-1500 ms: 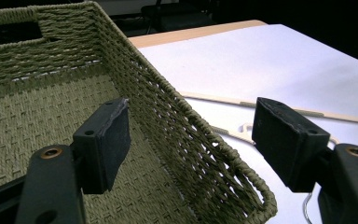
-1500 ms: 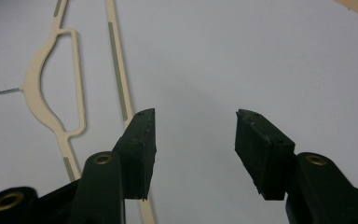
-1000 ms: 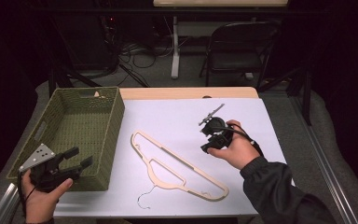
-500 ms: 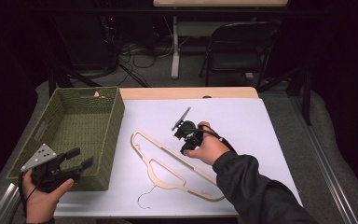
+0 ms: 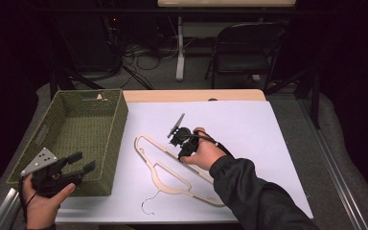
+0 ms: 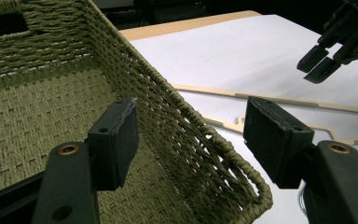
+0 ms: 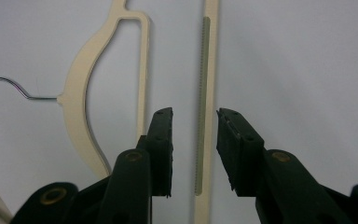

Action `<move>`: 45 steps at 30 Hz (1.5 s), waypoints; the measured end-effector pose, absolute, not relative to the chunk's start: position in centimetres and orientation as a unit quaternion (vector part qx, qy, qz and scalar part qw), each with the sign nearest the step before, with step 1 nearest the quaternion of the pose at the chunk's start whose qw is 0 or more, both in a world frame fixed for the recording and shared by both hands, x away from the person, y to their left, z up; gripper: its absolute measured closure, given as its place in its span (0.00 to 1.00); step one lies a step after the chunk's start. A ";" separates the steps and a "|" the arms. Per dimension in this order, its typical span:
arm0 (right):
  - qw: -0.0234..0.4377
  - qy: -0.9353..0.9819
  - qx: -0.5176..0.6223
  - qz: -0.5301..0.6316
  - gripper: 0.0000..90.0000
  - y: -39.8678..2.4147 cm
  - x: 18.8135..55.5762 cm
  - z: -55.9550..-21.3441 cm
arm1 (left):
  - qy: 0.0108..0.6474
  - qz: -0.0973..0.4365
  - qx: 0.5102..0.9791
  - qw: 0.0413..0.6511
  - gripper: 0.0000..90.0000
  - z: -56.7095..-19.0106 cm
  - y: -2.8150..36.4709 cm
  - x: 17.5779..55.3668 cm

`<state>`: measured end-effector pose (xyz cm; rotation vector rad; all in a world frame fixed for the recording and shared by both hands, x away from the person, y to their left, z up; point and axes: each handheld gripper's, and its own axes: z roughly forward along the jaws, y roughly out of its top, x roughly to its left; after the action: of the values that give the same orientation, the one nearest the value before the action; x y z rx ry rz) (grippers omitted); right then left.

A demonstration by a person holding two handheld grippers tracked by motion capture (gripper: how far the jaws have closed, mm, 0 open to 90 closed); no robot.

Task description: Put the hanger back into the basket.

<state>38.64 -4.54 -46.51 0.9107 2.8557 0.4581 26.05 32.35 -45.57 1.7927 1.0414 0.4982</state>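
Right gripper view: tongs (image 7: pixel 195 149) astride hanger (image 7: pixel 205 70) bar

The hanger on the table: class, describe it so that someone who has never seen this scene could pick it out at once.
Start at the white table and the green woven basket at its left side. Just right of the basket lies the hanger, flat on the white top, with the right gripper above its straight bar. It is the one pale, cream-coloured outline frame there, with a thin wire hook at its near end.

A dark folding chair (image 5: pixel 247 48) stands beyond the white table (image 5: pixel 268 143), with cables (image 5: pixel 134 60) on grey floor (image 5: pixel 158 76).
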 end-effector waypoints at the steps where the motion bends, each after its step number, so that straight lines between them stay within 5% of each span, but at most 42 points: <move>1: 0.052 0.941 0.298 0.155 0.74 -4.4 38.7 -46.7 | 0.428 0.205 0.736 0.484 0.39 -45.6 32.4 26.0; 45: 0.004 0.955 0.283 0.085 0.85 -0.2 38.1 -52.3 | 0.432 0.201 0.736 0.481 0.41 -46.0 32.5 26.2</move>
<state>38.14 -0.25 -52.32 0.8854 2.9944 0.2666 26.22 32.50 -45.96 1.7939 1.0543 0.4910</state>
